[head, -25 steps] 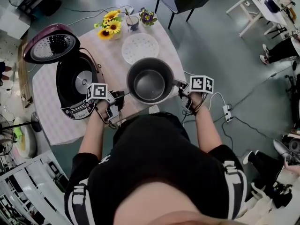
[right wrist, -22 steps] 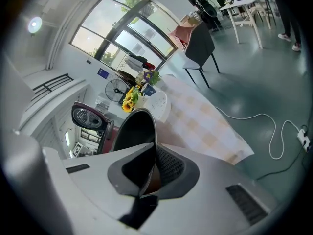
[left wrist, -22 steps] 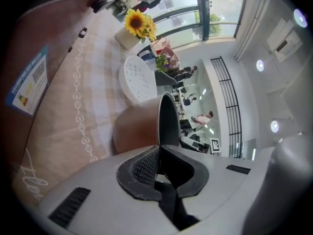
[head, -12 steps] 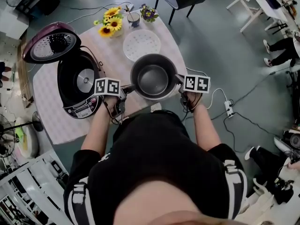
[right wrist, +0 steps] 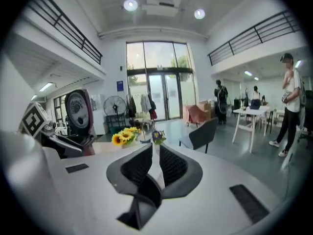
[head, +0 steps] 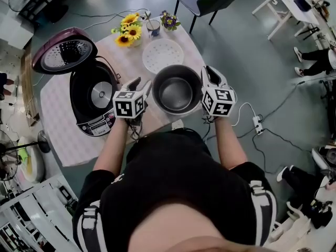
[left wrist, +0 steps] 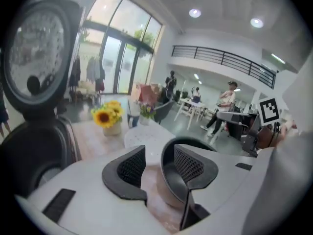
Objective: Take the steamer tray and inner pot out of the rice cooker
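Observation:
The dark metal inner pot (head: 177,91) stands on the pink cloth of the table, between my two grippers and out of the cooker. The white steamer tray (head: 163,55) lies flat just behind it. The open rice cooker (head: 94,96) stands to the left, its cavity holding no pot and its lid (head: 63,54) up. My left gripper (head: 137,84) hovers by the pot's left rim, its jaws opening with nothing between them; the pot (left wrist: 168,190) shows beyond the pads. My right gripper (head: 208,72) is raised at the pot's right side, jaws opening by a slim gap, also holding nothing.
A vase of sunflowers (head: 128,33), a cup (head: 153,26) and small purple flowers (head: 168,20) stand at the table's far edge. A dark chair (head: 207,3) is beyond it. A power strip (head: 257,125) and cables lie on the floor to the right.
Both grippers have let go of the pot's rim, risen and rolled over. The left jaws have spread apart. The pot stays on the table.

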Demonstrator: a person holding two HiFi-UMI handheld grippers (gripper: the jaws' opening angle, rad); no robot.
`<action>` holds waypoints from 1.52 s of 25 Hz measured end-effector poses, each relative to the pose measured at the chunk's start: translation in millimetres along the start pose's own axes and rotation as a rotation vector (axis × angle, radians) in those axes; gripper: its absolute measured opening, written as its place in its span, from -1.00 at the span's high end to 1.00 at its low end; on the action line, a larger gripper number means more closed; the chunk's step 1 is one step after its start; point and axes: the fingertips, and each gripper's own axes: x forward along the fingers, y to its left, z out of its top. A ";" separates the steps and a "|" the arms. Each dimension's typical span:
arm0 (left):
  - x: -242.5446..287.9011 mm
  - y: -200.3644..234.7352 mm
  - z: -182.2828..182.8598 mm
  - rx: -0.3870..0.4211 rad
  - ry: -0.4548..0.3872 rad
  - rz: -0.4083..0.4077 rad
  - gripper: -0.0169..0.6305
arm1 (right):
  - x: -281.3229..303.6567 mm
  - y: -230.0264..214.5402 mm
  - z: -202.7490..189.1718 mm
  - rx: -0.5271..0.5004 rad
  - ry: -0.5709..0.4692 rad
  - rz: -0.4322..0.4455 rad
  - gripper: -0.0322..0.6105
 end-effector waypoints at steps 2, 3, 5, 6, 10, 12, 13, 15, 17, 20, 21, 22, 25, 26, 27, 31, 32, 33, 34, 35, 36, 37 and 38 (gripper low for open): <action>-18.9 1.8 38.5 0.090 -0.155 0.054 0.39 | -3.0 12.6 29.7 -0.036 -0.102 -0.015 0.79; -30.4 2.1 57.3 0.133 -0.230 0.082 0.40 | -4.3 19.4 43.5 -0.045 -0.147 -0.020 0.79; -55.8 2.4 91.1 0.202 -0.365 0.139 0.42 | -7.5 34.3 70.9 -0.058 -0.232 -0.023 0.79; -69.2 3.2 105.3 0.227 -0.423 0.171 0.43 | -9.9 42.6 84.3 -0.069 -0.273 -0.020 0.79; -122.0 10.8 143.0 0.268 -0.590 0.292 0.56 | -22.8 80.4 133.5 -0.116 -0.418 0.035 0.79; -146.2 10.9 149.8 0.282 -0.633 0.304 0.86 | -32.5 99.2 154.0 -0.124 -0.482 0.088 0.80; -156.7 10.4 151.4 0.286 -0.652 0.301 0.92 | -37.2 106.9 162.6 -0.122 -0.510 0.111 0.86; -171.7 13.0 153.1 0.287 -0.675 0.307 0.93 | -43.1 119.0 174.1 -0.116 -0.541 0.138 0.90; -178.2 19.2 152.1 0.287 -0.670 0.323 0.94 | -44.3 129.5 178.1 -0.115 -0.546 0.161 0.91; -179.6 28.4 146.3 0.276 -0.646 0.334 0.94 | -40.6 142.2 174.2 -0.109 -0.532 0.195 0.90; -179.8 30.7 144.7 0.273 -0.640 0.337 0.94 | -38.4 145.2 171.9 -0.104 -0.521 0.203 0.90; -180.1 32.6 143.7 0.271 -0.634 0.341 0.94 | -36.1 147.5 169.6 -0.100 -0.509 0.209 0.90; -180.6 35.9 143.4 0.264 -0.625 0.342 0.94 | -31.0 152.0 165.8 -0.091 -0.486 0.222 0.90; -180.5 36.5 143.4 0.261 -0.624 0.340 0.94 | -30.7 153.0 165.5 -0.084 -0.486 0.229 0.90; -180.4 37.1 143.3 0.257 -0.624 0.338 0.94 | -31.0 153.8 165.3 -0.074 -0.488 0.237 0.90; -178.3 39.2 142.8 0.250 -0.625 0.332 0.94 | -30.1 154.2 164.6 -0.053 -0.500 0.258 0.90; -177.5 39.3 142.9 0.250 -0.625 0.332 0.94 | -29.6 153.5 164.2 -0.053 -0.500 0.258 0.90; -177.0 39.2 143.0 0.249 -0.625 0.332 0.94 | -29.3 152.6 163.9 -0.053 -0.500 0.257 0.90; -176.6 39.2 143.3 0.247 -0.625 0.334 0.94 | -29.1 151.5 163.6 -0.054 -0.498 0.254 0.90; -176.4 39.4 143.7 0.243 -0.626 0.337 0.94 | -28.8 150.2 163.3 -0.053 -0.497 0.251 0.90; -176.2 39.5 144.1 0.240 -0.626 0.340 0.94 | -28.6 148.8 163.1 -0.050 -0.494 0.249 0.90; -175.6 39.3 144.6 0.238 -0.625 0.340 0.94 | -28.4 147.6 163.1 -0.045 -0.492 0.249 0.90; -174.7 38.7 145.2 0.239 -0.624 0.340 0.94 | -28.1 146.4 163.1 -0.041 -0.491 0.251 0.90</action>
